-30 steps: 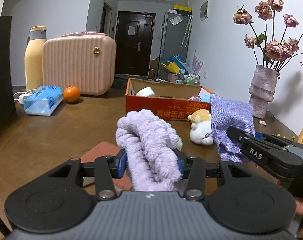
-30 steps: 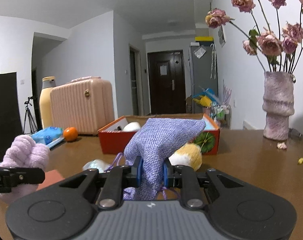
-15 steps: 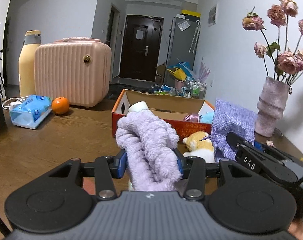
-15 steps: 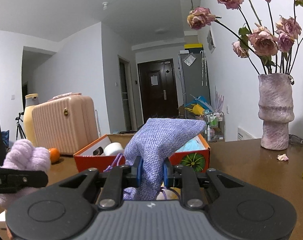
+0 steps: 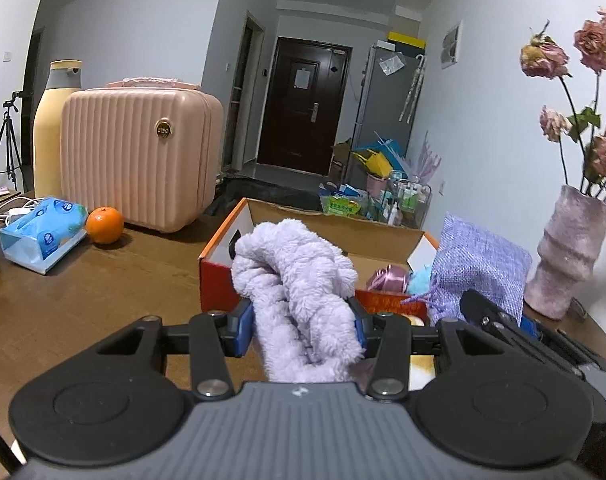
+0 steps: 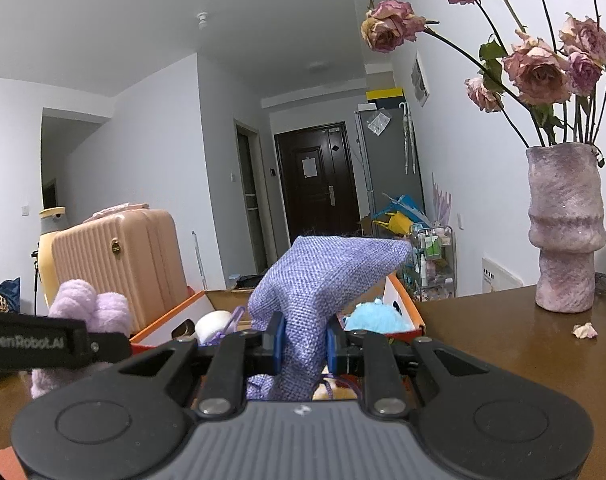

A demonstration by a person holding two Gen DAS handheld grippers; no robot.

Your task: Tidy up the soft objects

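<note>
Purple fleece (image 5: 295, 280) and woven pouch (image 6: 319, 280), each clenched in a hand-held gripper, now nearer the box (image 5: 219, 280).

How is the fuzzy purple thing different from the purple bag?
The fuzzy purple cloth is fluffy and pale lilac; the purple bag is flat woven fabric, bluer, with a drawstring. The left gripper pinches the cloth, the right gripper the bag. Both are soft, held up near the box.

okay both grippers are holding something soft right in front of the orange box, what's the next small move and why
Probably carry both a little further forward, over the open box, before letting go. The left gripper is shut on the fluffy cloth and the right gripper on the purple pouch, both short of the box's near wall.
</note>
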